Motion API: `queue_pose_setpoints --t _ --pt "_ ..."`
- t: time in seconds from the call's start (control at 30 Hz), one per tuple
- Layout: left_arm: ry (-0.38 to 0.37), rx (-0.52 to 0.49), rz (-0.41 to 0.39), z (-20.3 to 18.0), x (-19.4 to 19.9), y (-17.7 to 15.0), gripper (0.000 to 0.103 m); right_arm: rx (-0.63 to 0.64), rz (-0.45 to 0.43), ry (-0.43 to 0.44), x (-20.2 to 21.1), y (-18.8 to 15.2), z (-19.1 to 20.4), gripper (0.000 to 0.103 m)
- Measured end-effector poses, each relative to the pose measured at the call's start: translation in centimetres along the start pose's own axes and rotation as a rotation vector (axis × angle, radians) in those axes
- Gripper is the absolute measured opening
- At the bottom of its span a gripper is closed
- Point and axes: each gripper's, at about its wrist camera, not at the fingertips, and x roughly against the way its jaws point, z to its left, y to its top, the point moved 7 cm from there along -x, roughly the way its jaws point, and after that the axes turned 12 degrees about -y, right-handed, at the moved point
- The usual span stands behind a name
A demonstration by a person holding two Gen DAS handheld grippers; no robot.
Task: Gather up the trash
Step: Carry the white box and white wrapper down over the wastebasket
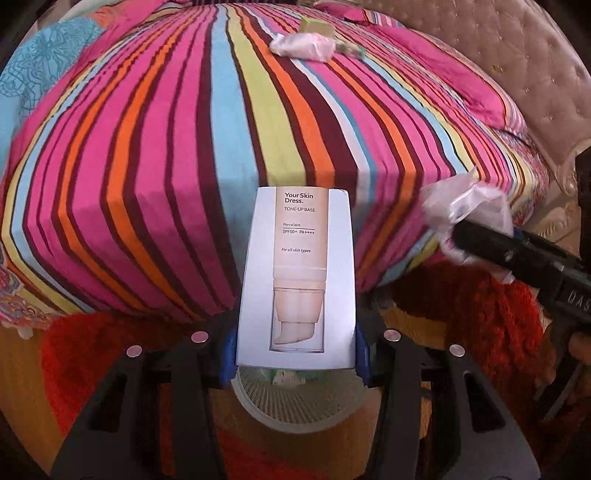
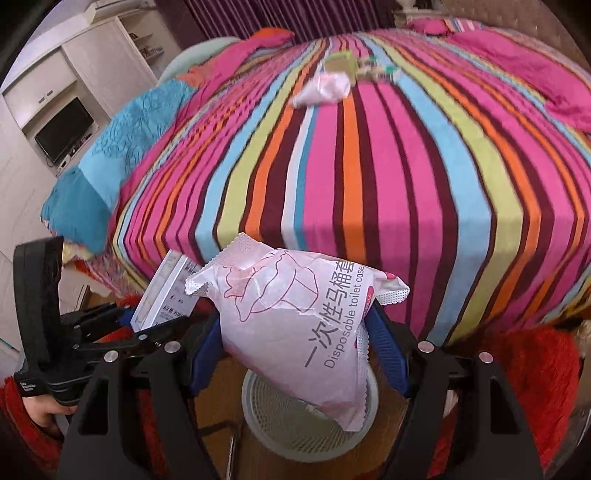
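Observation:
My left gripper (image 1: 295,354) is shut on a white cosmetics box (image 1: 295,273), held upright between its blue pads. Right below it stands a white mesh wastebasket (image 1: 295,402) on the floor. My right gripper (image 2: 295,350) is shut on a crumpled pink-and-white toilet-cover packet (image 2: 291,321), which hangs over the same basket (image 2: 306,424). Each gripper shows in the other's view: the right gripper (image 1: 480,243) with its packet (image 1: 469,210), the left gripper (image 2: 147,332) with the box (image 2: 166,291). More trash lies far back on the bed: a white wrapper (image 1: 303,46) (image 2: 325,88) and a green box (image 1: 314,26) (image 2: 340,64).
The bed with a striped cover (image 1: 184,166) rises just behind the basket. A red shaggy rug (image 1: 480,325) lies on the wooden floor around it. A padded headboard (image 1: 517,74) stands at the right, a blue pillow (image 2: 110,147) and a white cabinet with a screen (image 2: 62,129) at the left.

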Motion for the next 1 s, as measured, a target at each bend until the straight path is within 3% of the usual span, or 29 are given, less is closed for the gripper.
queue_pose_setpoints --t 0.23,1.0 --pt "-0.015 0.03 0.087 -0.2 -2.1 -2.6 0.047 -0.03 0.122 0.021 -1.8 -3.1 0.5 0.069" --pt "-0.041 0.131 0.33 1.5 -7.2 -6.4 0.047 -0.146 0.455 0.014 -7.4 -7.9 -0.7 0.069"
